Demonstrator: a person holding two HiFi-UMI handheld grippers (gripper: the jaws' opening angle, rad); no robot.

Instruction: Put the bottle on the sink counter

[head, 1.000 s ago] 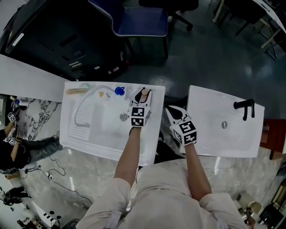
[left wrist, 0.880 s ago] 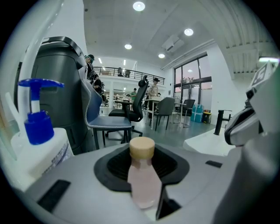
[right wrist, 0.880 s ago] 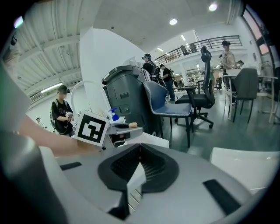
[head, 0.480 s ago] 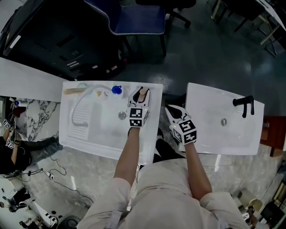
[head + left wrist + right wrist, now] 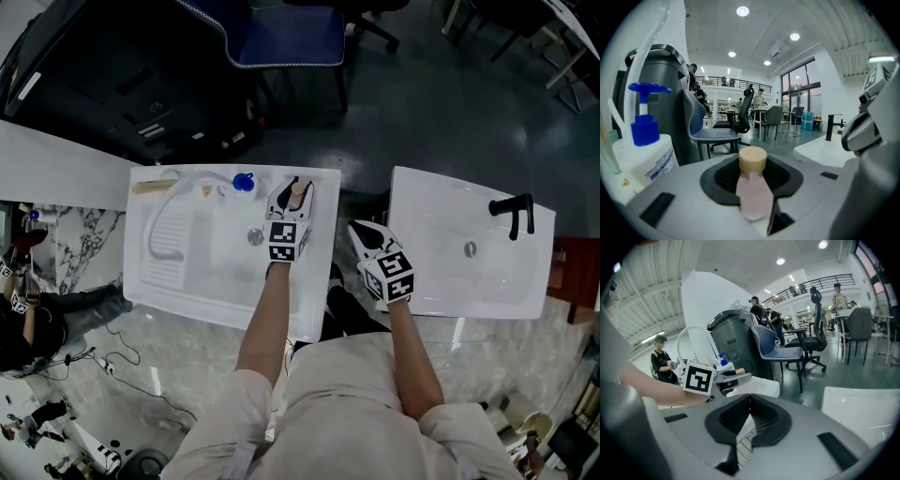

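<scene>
At the far left, a white sink unit [image 5: 202,277] carries a curved hose faucet [image 5: 164,220], a wooden brush [image 5: 150,188] and a blue-topped pump dispenser [image 5: 244,183] along its back edge. The person's left forearm reaches over this sink's right side, tilted slightly downward. The left gripper [image 5: 292,195] is clamped on a small pink bottle [image 5: 752,190] with a tan cap, held upright above the counter's back right corner. The right gripper [image 5: 364,232] hovers over the gap between the units, jaws together and empty. Further right is a second white sink [image 5: 441,272] with a black faucet [image 5: 514,214]. Beyond are a dark glossy floor and a blue chair [image 5: 281,37].
</scene>
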